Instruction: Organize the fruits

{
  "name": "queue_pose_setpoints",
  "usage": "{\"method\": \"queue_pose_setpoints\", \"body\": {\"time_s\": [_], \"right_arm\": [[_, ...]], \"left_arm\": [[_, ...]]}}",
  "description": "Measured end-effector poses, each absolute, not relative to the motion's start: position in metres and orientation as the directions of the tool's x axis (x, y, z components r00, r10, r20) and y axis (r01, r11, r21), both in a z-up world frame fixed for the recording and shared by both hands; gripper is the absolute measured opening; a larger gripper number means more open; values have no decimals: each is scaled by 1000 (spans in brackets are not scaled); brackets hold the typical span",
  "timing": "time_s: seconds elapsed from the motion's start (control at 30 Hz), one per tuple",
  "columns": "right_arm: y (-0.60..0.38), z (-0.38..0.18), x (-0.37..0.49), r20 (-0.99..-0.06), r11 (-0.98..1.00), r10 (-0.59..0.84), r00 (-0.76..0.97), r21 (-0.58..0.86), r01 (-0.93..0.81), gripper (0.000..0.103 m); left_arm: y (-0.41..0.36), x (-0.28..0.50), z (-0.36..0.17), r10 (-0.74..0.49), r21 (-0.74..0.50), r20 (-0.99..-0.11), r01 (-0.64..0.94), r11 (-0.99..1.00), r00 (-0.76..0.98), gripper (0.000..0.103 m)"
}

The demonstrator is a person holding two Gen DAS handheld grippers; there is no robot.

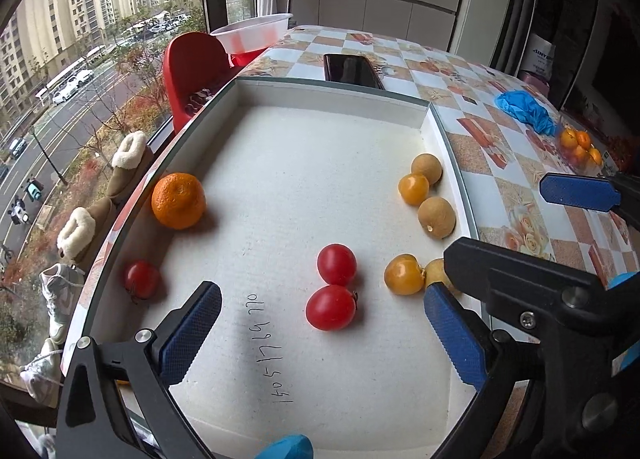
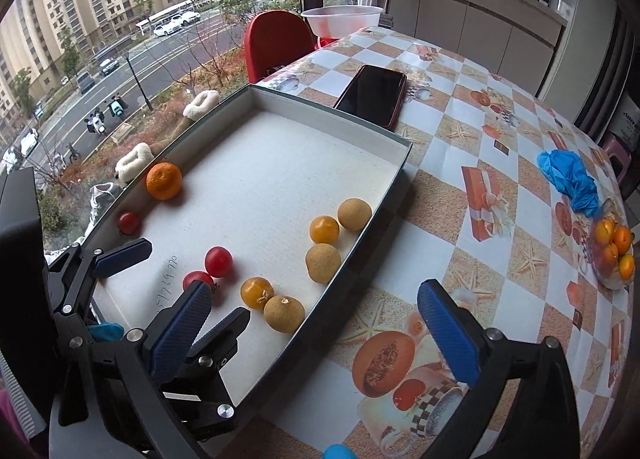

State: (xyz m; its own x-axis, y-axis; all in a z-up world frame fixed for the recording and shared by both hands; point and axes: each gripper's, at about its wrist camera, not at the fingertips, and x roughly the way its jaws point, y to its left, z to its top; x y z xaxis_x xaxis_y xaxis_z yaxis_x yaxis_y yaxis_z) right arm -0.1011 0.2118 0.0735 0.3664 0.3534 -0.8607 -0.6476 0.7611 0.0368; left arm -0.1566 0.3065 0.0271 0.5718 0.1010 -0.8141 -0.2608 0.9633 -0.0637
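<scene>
- White tray (image 1: 332, 97): low walls, middle floor bare
- Left gripper (image 1: 320, 333) spread, empty, above two touching cherry tomatoes (image 1: 334, 287)
- Right gripper (image 2: 316, 333) spread, straddling the tray's right wall, longans (image 2: 284, 313) just inside

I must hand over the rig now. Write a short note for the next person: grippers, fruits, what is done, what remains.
Left gripper: open, empty, over the near end of the white tray.
Right gripper: open, empty, straddling the tray's right wall.
In the tray: one orange and one red tomato by the left wall; two red tomatoes together in the middle; yellow and tan fruits along the right wall.
Done: red pair and yellow and tan fruits look grouped.
Left: probably the lone tomato; more oranges sit in a bowl on the table.
</scene>
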Motion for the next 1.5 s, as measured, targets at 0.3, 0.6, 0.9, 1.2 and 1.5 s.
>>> {"method": "queue_pose_setpoints", "body": {"time_s": [0.3, 0.6, 0.9, 1.2, 1.5], "right_arm": [[211, 71, -105, -870, 755, 326, 369, 4, -656, 103], [207, 70, -109, -880, 745, 313, 357, -6, -667, 103], [205, 67, -107, -886, 747, 306, 348, -3, -664, 103], [205, 63, -107, -892, 744, 299, 340, -6, -668, 103], [206, 62, -108, -895, 744, 295, 335, -5, -668, 103]], "left_arm": [[307, -156, 25, 105, -51, -851, -279, 959, 515, 102], [304, -161, 28, 120, -31, -859, -285, 958, 498, 102], [302, -162, 27, 139, -9, -864, -290, 957, 485, 102], [301, -162, 26, 153, 11, -867, -289, 957, 474, 102], [302, -162, 25, 171, 26, -867, -301, 953, 468, 102]]}}
